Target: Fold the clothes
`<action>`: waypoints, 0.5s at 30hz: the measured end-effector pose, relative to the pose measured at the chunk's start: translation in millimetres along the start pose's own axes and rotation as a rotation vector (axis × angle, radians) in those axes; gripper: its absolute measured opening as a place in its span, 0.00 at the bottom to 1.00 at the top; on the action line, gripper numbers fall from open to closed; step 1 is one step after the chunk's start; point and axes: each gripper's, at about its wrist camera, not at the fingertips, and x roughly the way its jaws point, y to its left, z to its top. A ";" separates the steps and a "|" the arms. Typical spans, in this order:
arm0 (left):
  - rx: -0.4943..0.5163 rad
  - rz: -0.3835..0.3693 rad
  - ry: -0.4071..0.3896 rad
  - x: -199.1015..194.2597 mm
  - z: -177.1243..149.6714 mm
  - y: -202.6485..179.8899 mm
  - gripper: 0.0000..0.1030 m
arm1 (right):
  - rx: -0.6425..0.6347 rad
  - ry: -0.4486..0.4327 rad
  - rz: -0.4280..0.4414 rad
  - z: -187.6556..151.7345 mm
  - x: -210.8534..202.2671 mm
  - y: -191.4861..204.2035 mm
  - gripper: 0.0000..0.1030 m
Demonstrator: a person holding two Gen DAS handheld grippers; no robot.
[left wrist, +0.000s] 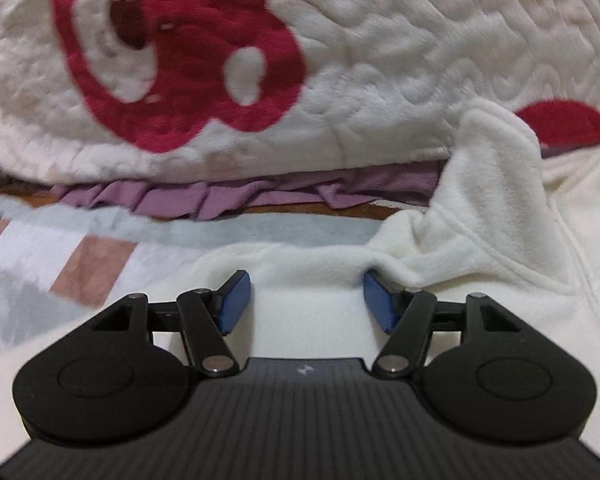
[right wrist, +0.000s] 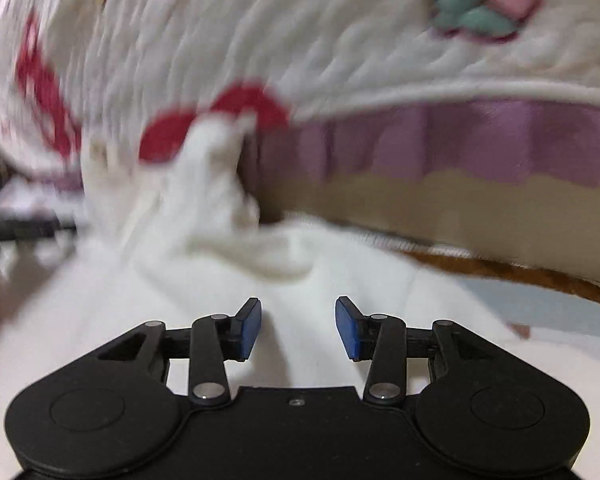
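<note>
- The checked mat (left wrist: pixel 40 248), in pale grey, white and dusty pink, lies left of the white fleece garment (left wrist: pixel 308 268) and runs on under it.
- The garment itself is spread low on that mat, in front of the bed. One part of it stands up in a soft peak (left wrist: pixel 488 168) against the bed's edge, right of the garment's flat middle.
- It looks thick, plush and light: it should drape and slump rather than hold a crease, and it is not slippery or fragile. A stitched seam (left wrist: pixel 476 236) curves below the peak. A hem or seam like this would probably give a firmer hold than the loose pile.
- The left gripper (left wrist: pixel 306 300) is over the garment's near, flat part with its jaws spread. The right-hand blue pad (left wrist: pixel 376 300) touches a fold of fleece, but nothing is pinched between the two.
- Behind the garment, the white quilt (left wrist: pixel 380 60) with red shapes hangs over a purple frill (left wrist: pixel 220 200).
- In the blurred right wrist view, the same garment (right wrist: pixel 300 264) fills the foreground, its raised part (right wrist: pixel 212 168) again up against the quilt.
- The right gripper (right wrist: pixel 298 328) hangs above the fleece, jaws apart and gripping nothing. Whether the pads brush the cloth I cannot tell.
- To fold it, I would take an outer edge or corner on each side, not the bulky middle.
</note>
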 end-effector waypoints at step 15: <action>-0.206 0.131 0.124 -178.6 -54.0 173.1 0.67 | 0.229 -0.035 -0.258 52.1 -32.3 21.4 0.48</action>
